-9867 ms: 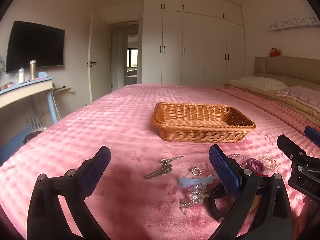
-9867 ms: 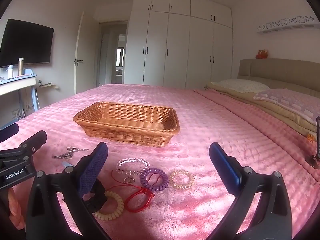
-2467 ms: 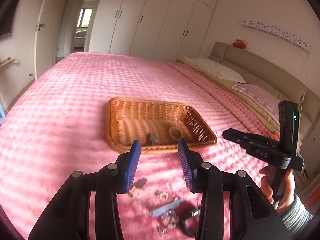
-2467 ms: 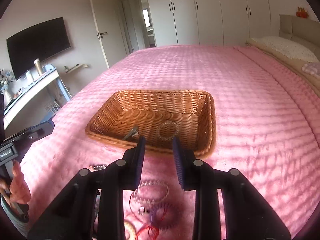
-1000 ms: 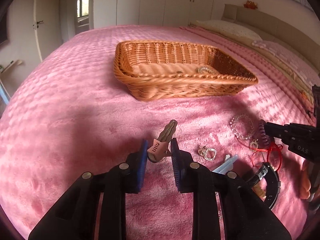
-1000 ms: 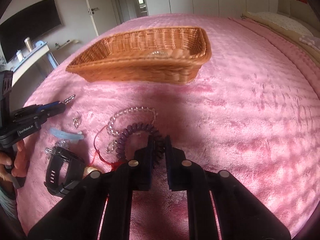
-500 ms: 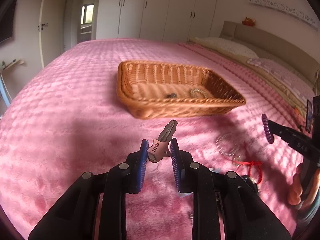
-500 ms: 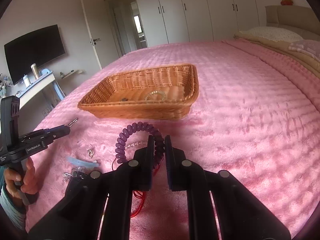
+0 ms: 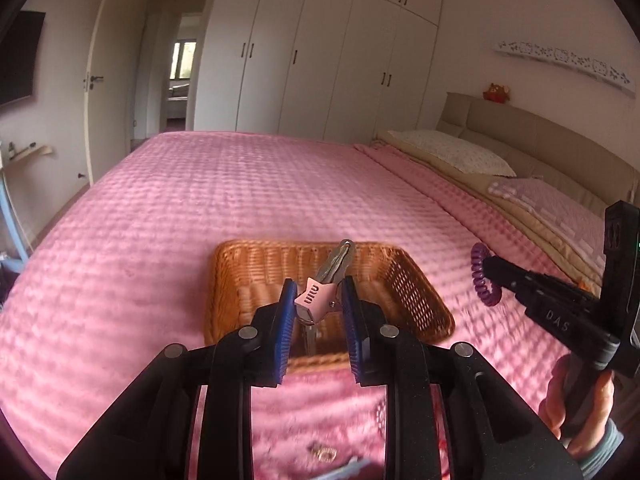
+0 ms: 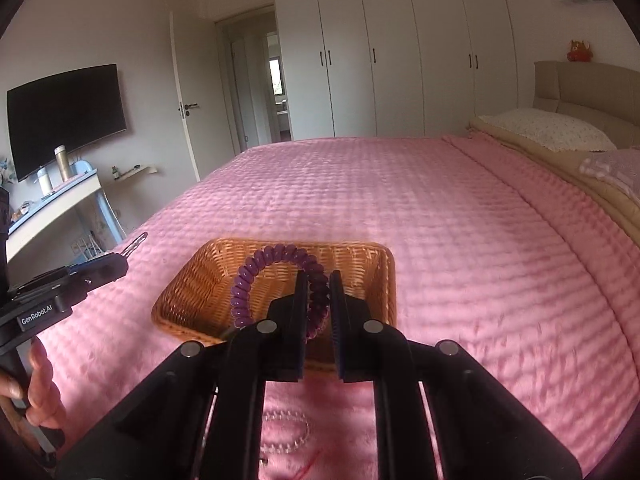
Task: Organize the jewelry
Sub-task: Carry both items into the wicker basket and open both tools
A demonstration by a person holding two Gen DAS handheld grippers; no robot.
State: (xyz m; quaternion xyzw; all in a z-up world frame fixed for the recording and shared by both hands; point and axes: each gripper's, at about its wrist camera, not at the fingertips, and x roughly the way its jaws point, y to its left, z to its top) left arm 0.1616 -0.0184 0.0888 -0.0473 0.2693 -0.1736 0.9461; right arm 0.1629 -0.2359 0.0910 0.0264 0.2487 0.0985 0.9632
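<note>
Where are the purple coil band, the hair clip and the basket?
Coil band (image 10: 256,266), right wrist view, top of loop.
Hair clip (image 9: 316,295), left wrist view, pink star plate.
Basket (image 10: 386,280), right wrist view, right rim.

Your left gripper (image 9: 318,300) points slightly downward with its blue pads clamped on a hair clip (image 9: 326,286), while your right gripper (image 10: 319,300), alongside at matching tilt, has its jaws nearly closed, pinching a purple coil band (image 10: 256,276).

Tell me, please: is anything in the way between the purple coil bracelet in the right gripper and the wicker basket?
Nothing visible. The right gripper holds the purple coil bracelet in open air near the basket.
</note>
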